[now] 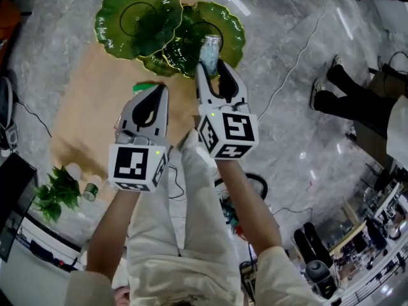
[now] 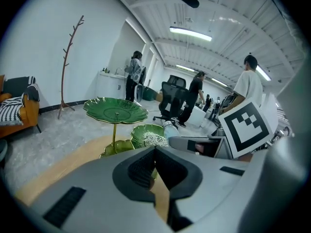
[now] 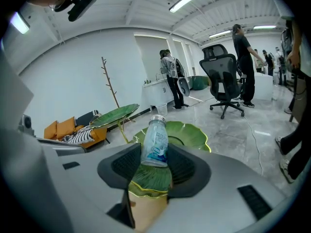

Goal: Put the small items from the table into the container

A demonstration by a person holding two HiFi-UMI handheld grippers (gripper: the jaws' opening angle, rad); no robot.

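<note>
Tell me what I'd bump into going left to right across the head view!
Leafy green plant → left gripper → right gripper, clamped on a small bottle → person's dark legs.

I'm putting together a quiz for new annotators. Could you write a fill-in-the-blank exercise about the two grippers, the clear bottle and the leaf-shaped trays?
Of the left gripper and right gripper, the one shut on the small clear plastic bottle is the ____.
The left gripper's jaws are together, holding ____.
The glossy leaf-shaped trays beyond the bottle are ____ in colour.
Missing words: right; nothing; green.
</note>
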